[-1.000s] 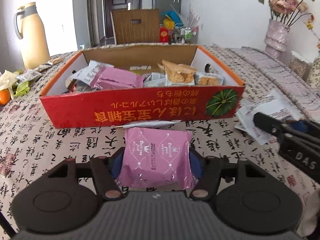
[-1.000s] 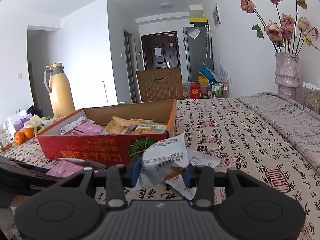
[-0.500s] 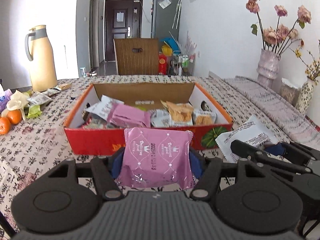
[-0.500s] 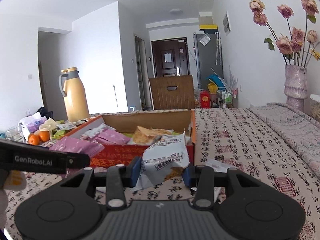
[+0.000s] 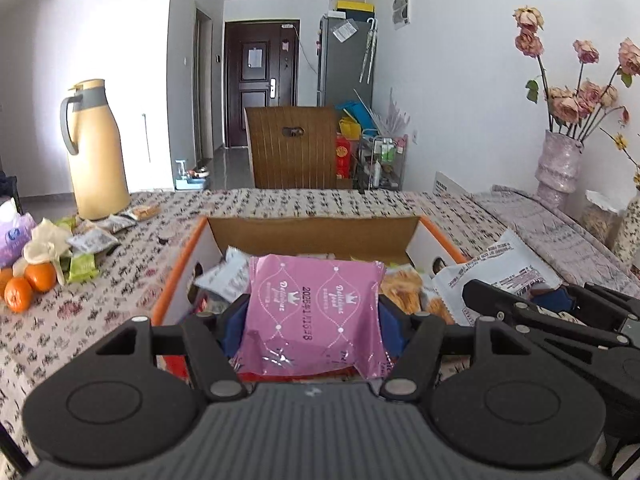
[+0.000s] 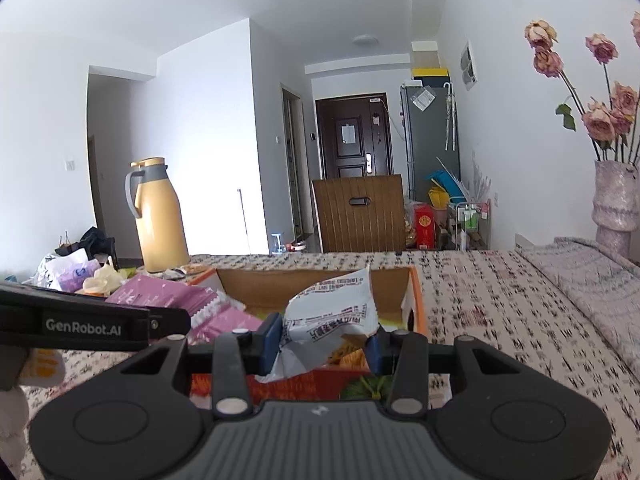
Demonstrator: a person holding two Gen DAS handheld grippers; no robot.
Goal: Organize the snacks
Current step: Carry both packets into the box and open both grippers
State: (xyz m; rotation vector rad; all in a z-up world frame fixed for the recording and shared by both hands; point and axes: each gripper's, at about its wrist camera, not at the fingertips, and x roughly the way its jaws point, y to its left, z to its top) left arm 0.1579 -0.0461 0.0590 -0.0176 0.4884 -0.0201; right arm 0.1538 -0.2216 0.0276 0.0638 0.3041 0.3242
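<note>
Left wrist view: left gripper (image 5: pixel 312 320) clamps a pink packet (image 5: pixel 314 312) above the box (image 5: pixel 176 276); right gripper (image 6: pixel 322 340) pinches a white packet (image 6: pixel 332 312).

Both wrist cameras look forward from just behind their fingers, close above the open red cardboard snack box (image 5: pixel 182 256) (image 6: pixel 416 300), sharing it and the dark brown door (image 5: pixel 260 80) (image 6: pixel 354 136) beyond

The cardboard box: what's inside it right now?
The box holds a white packet at the left and orange crackers at the right. The pink packet in the left gripper hides the middle and the bottom.
</note>
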